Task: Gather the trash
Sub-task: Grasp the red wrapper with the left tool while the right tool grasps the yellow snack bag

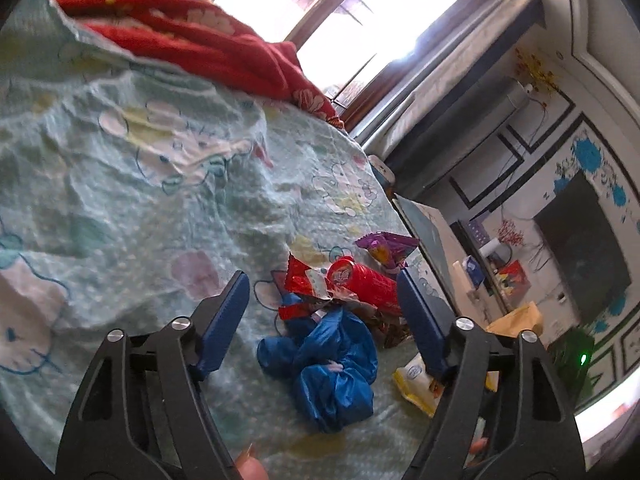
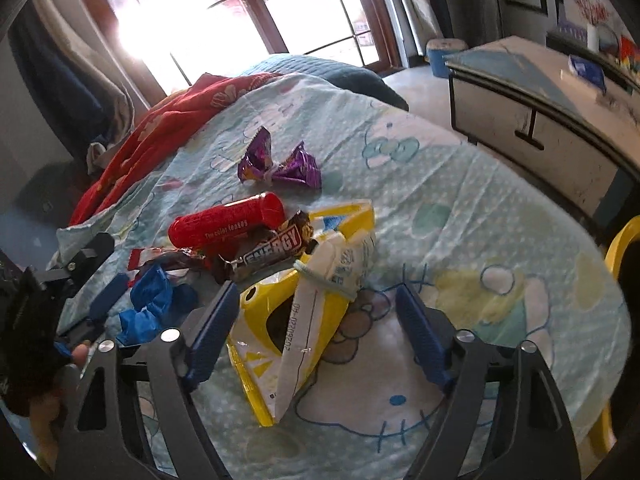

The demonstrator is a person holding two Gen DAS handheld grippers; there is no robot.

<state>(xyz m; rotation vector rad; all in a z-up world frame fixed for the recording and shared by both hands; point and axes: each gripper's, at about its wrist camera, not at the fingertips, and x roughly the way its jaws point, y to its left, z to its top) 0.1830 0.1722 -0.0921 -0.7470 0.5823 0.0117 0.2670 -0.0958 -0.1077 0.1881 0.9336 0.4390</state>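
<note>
Yellow packet (image 2: 280,320) lies on the bedsheet (image 2: 460,208) between your right gripper's (image 2: 316,320) parted, unpressing jaws. Just beside the packet, your left gripper (image 1: 324,308) gapes over a crumpled blue bag (image 1: 332,368).

A home bedroom: cartoon bedsheet (image 1: 140,200), red blanket (image 1: 208,40), window (image 2: 248,4).

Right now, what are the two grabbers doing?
Left gripper: open, over the blue bag, holding nothing.
Right gripper: open, around the yellow packet, not gripping.
</note>
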